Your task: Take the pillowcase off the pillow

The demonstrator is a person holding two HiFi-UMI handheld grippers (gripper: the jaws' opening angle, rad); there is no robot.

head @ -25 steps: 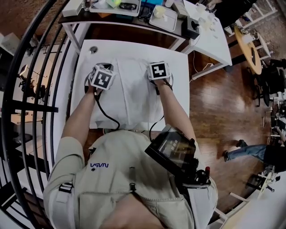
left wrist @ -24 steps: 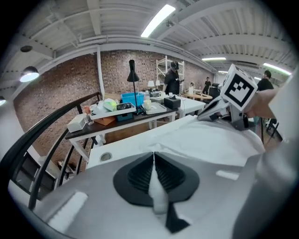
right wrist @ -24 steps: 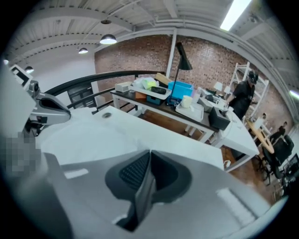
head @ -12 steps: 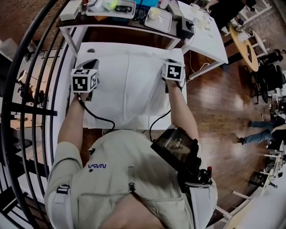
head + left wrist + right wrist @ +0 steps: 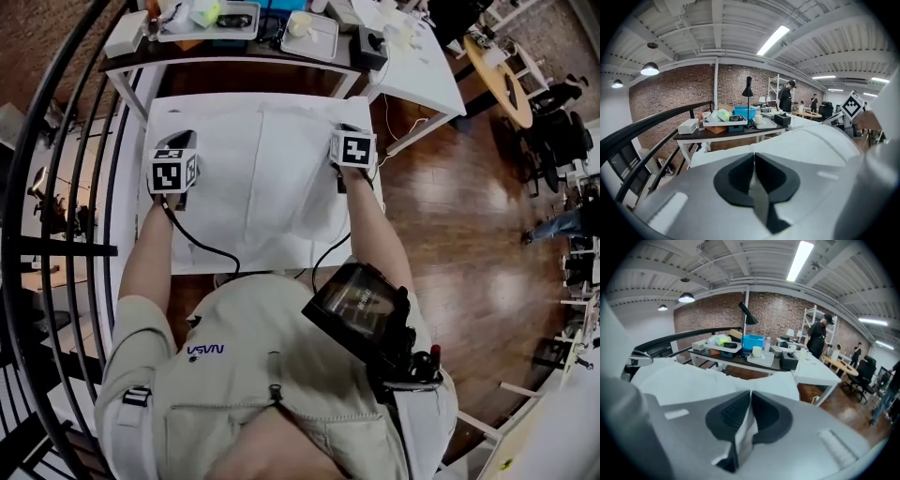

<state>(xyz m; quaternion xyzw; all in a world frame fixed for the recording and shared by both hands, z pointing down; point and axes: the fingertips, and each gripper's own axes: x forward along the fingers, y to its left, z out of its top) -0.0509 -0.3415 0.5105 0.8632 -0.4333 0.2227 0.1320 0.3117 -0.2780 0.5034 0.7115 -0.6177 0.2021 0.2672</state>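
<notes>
The one readable word stands on the chest of the person's beige shirt (image 5: 208, 350), lower left of the head view: dark letters that appear to spell NASA, seen upside down. The marker cube at centre left (image 5: 173, 172) and the marker cube right of centre (image 5: 353, 150) each bear a black-and-white square code, no letters. Print on the dark chest device (image 5: 361, 305) is too faint to read.

A loft-style lab or workshop — bare brick wall (image 5: 670, 93), strip light (image 5: 773, 40) on an open-beam ceiling, a desk (image 5: 690, 136) crowded with trays and gear, metal shelving (image 5: 809, 319).
</notes>
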